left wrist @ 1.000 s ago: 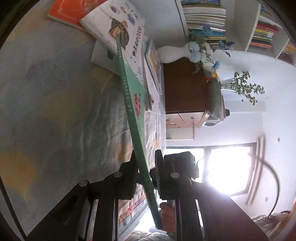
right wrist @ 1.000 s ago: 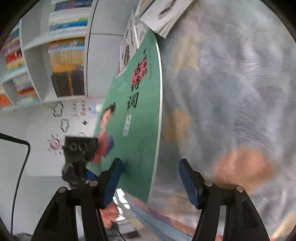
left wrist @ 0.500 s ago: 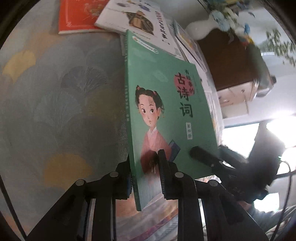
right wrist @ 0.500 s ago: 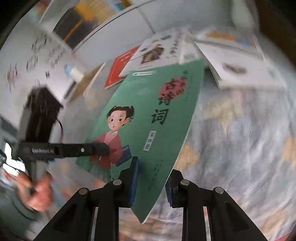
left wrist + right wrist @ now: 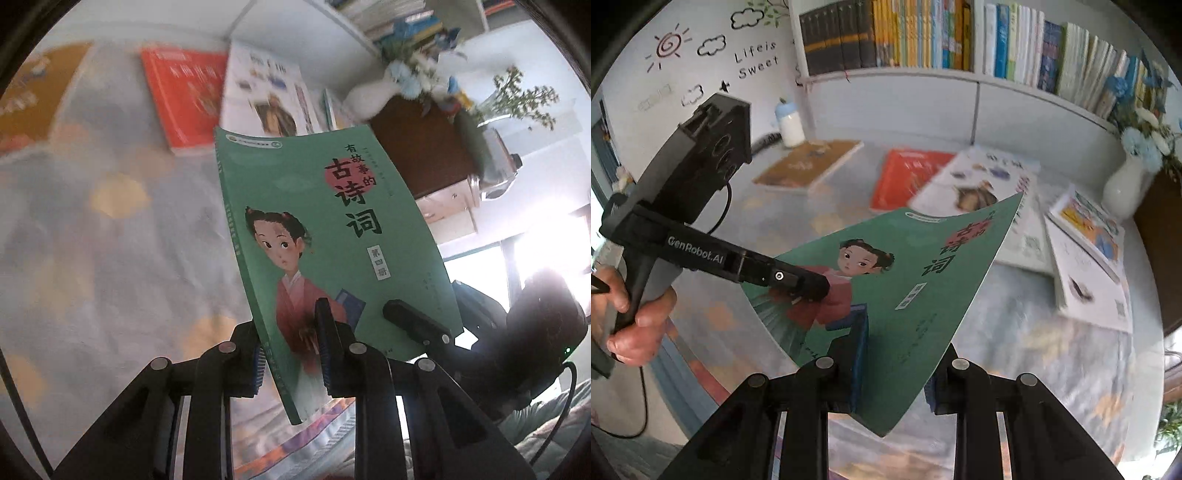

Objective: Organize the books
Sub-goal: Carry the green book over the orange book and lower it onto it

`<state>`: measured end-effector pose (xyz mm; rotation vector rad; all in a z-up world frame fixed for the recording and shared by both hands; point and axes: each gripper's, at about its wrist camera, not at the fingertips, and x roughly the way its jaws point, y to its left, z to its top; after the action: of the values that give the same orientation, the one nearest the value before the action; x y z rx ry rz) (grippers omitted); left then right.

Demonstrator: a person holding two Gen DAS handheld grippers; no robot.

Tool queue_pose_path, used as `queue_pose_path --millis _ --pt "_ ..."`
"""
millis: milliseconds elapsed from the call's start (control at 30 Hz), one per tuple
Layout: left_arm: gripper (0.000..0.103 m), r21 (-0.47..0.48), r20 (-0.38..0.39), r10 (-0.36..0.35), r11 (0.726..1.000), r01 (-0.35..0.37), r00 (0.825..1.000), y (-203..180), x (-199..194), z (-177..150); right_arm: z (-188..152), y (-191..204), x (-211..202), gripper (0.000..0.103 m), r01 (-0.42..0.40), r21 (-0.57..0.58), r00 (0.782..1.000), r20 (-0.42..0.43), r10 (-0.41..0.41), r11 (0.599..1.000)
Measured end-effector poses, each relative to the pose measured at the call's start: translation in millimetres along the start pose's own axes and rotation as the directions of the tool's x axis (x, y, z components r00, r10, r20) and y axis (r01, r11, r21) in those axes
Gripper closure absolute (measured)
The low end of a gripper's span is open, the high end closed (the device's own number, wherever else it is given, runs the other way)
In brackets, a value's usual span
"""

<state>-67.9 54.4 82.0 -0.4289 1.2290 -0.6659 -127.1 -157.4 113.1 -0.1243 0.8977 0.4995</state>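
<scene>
Both tongs, left [image 5: 290,354] and right [image 5: 895,363], clamp the thin, glossy green paperback [image 5: 325,236], its cover bowing

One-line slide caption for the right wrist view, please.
Both grippers, left and right, grip a green book above a table strewn with books.

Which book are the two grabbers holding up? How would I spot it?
Look above the patterned tablecloth, in front of the bookshelf. The green book is lifted there; unlike the flat red book and white book, it shows a cartoon girl.
</scene>
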Motion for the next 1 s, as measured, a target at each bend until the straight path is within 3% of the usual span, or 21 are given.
queue_pose_path --millis 233,533,733,1000 --pt "0.083 -0.009 0.152 0.077 0.997 -0.076 0.985 59 -84 32 72 58 31 0.078 -0.041 -0.087 0.996 0.076 0.048 0.995" --pt "0.084 -0.078 0.268 0.123 0.991 -0.106 0.956 157 -144 86 172 128 112 0.077 -0.074 -0.151 0.989 0.118 0.092 0.986" --pt "0.083 -0.115 0.272 0.136 0.987 -0.108 0.953 214 -147 115 213 149 174 0.077 -0.095 -0.132 0.991 0.08 0.106 0.987" --pt "0.083 -0.181 0.256 0.121 0.981 -0.075 0.959 262 -128 126 231 152 238 0.077 -0.122 -0.08 0.992 -0.002 0.123 0.989"
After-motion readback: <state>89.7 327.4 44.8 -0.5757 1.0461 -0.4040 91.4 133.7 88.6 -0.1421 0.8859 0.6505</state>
